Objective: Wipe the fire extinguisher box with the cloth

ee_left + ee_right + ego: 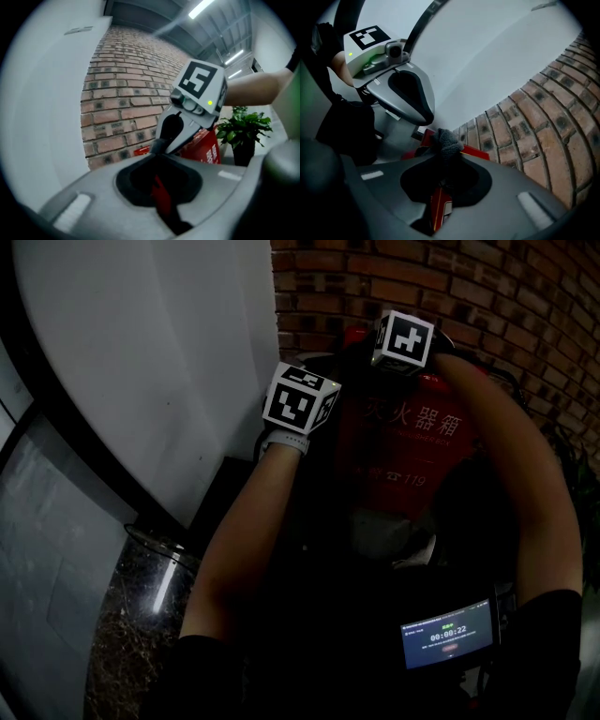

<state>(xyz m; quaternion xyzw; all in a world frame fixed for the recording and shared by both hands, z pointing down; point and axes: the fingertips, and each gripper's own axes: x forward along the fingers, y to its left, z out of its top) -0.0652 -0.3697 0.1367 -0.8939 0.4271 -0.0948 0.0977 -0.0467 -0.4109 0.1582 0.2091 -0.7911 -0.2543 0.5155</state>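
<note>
The fire extinguisher box, red and lettered in white, was seen standing against the brick wall, with a white wall beside its left edge. The right tool was held at the box's top edge, close to the bricks, and its jaws were pinched on a grey cloth. The cloth was bunched above the jaw tips, and the red top of the box was seen directly under it. The left tool was held just beside it, over the top left corner of the box. Its jaws appeared drawn together at the tips, and nothing was seen gripped between them; only a strip of red was shown through its opening. A potted plant was seen beyond the box's right edge. A small lit screen was visible low in the head view.
</note>
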